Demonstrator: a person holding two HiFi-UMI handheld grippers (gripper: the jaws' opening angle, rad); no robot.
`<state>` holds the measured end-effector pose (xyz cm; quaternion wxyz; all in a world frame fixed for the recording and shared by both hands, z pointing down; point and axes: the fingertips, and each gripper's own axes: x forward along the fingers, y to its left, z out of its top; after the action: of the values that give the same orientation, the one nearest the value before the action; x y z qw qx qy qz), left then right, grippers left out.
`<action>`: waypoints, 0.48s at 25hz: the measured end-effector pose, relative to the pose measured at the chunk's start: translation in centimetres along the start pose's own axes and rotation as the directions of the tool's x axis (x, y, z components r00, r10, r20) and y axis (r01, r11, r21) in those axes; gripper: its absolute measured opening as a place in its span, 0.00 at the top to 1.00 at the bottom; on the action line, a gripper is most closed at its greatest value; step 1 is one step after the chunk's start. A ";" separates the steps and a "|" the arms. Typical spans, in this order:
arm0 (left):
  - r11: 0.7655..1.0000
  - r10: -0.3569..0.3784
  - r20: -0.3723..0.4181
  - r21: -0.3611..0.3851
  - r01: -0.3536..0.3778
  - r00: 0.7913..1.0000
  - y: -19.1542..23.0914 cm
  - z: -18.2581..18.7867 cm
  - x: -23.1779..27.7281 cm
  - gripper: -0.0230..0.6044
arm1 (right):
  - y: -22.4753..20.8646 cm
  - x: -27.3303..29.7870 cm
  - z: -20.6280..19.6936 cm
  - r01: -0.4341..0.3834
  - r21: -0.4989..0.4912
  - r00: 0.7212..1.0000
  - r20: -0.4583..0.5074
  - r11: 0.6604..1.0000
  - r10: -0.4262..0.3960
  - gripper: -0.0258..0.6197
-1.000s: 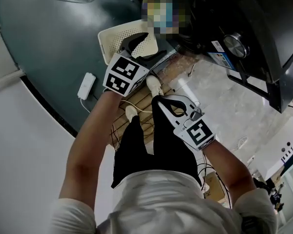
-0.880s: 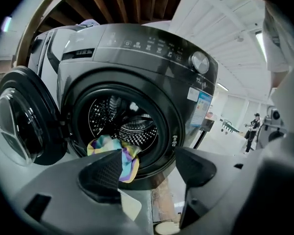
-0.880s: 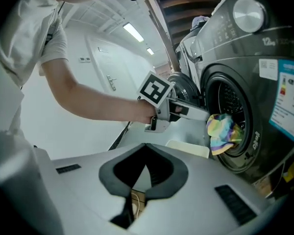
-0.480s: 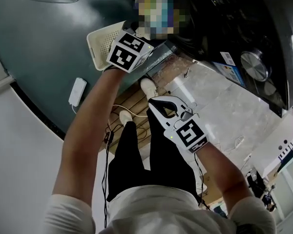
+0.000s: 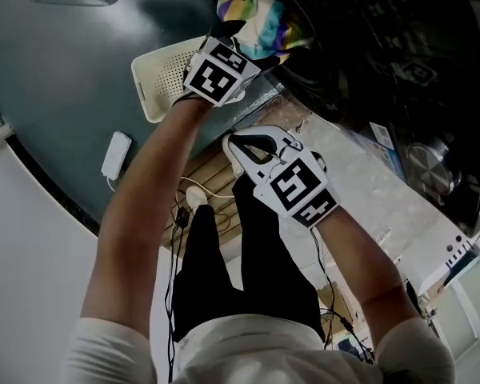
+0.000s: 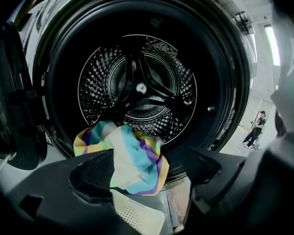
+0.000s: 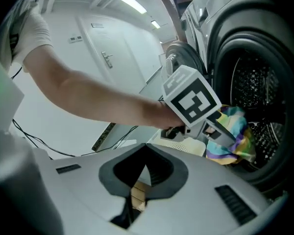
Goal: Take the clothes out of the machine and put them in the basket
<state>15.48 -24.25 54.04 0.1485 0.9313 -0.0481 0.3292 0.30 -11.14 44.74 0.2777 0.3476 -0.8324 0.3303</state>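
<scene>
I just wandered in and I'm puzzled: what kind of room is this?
Probably a laundry corner in a workroom or lab: a front-loading washing machine with its door open, a striped cloth at its mouth, a white basket on the floor, and loose cables nearby.

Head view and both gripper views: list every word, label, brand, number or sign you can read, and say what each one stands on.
No word or number can be read in any view.
Left marker cube: black-and-white square pattern only, no letters.
Right marker cube: the same kind of pattern, no letters.
Blue sticker on the washing machine: print too small to read.
</scene>
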 end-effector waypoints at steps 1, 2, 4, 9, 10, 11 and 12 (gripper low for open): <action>1.000 0.004 -0.001 0.002 -0.004 1.000 0.2 0.0 0.5 0.30 | -0.2 0.2 0.2 -0.011 -0.005 1.000 -0.007 1.000 0.011 0.96; 1.000 0.010 0.001 0.004 -0.010 1.000 0.3 0.1 1.1 0.29 | -0.3 0.3 0.3 -0.020 -0.010 1.000 -0.011 1.000 0.020 0.96; 0.999 0.035 -0.006 0.014 -0.035 0.999 0.5 0.3 2.1 0.27 | -0.2 0.2 0.4 -0.028 -0.024 1.000 -0.012 0.999 0.028 0.96; 0.995 0.080 -0.018 0.058 -0.078 0.997 0.9 0.8 2.8 0.23 | 1.9 0.0 0.4 -0.053 -0.030 0.999 -0.009 0.998 0.053 0.96; 0.996 0.077 -0.016 0.055 -0.076 0.997 1.1 0.6 3.0 0.22 | 2.3 0.3 0.1 -0.053 -0.030 0.998 -0.022 0.998 0.053 0.96; 0.996 0.072 -0.016 0.054 -0.071 0.997 1.3 0.4 3.3 0.22 | 2.6 0.7 -0.2 -0.053 -0.029 0.998 -0.038 0.998 0.052 0.96; 0.996 0.068 -0.021 0.059 -0.067 0.997 1.5 0.0 3.8 0.22 | 2.7 1.1 -0.6 -0.054 -0.026 0.997 -0.054 0.998 0.052 0.96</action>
<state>18.17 -25.68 56.76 0.1109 0.9292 -0.0682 0.3458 -2.29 -9.65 44.89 0.2956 0.3127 -0.8381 0.3353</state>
